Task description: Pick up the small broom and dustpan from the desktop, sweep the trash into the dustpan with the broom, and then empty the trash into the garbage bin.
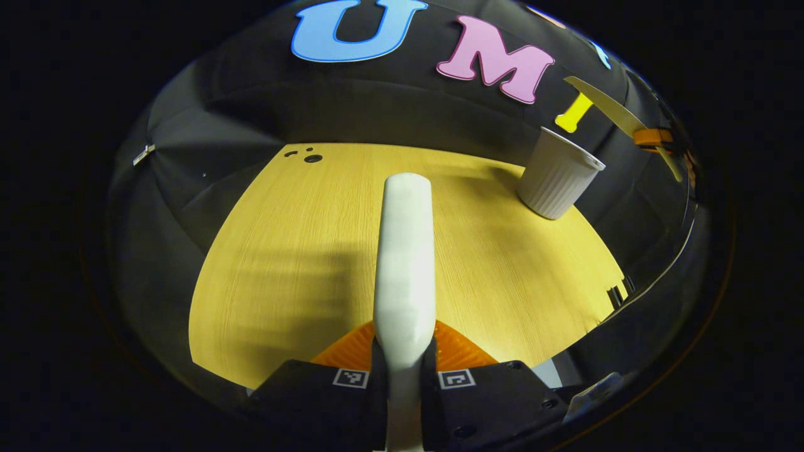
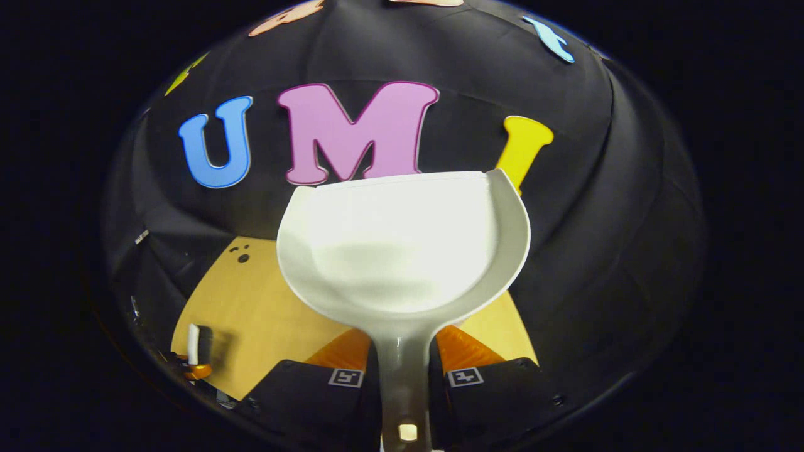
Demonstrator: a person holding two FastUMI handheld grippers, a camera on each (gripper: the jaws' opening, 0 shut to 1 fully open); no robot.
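In the left gripper view, the left hand-held gripper (image 1: 404, 376) is clamped on the smooth white handle of the broom (image 1: 405, 263), which points forward above the wooden table (image 1: 282, 263). Beyond the broom, to its right, a white ribbed garbage bin (image 1: 558, 181) stands near the far edge of the table; its inside cannot be seen. Just beyond the bin, the thin edge of the dustpan (image 1: 612, 108) hangs in the air in front of the black cloth wall (image 1: 377, 107).

In the right gripper view, the right hand-held gripper (image 2: 405, 376) is clamped on the grey handle of the dustpan (image 2: 402, 251). Its white, rounded scoop looks empty, and it hides the table behind it. Far to the left of the dustpan, the broom (image 2: 194, 344) shows above the table (image 2: 264, 301).
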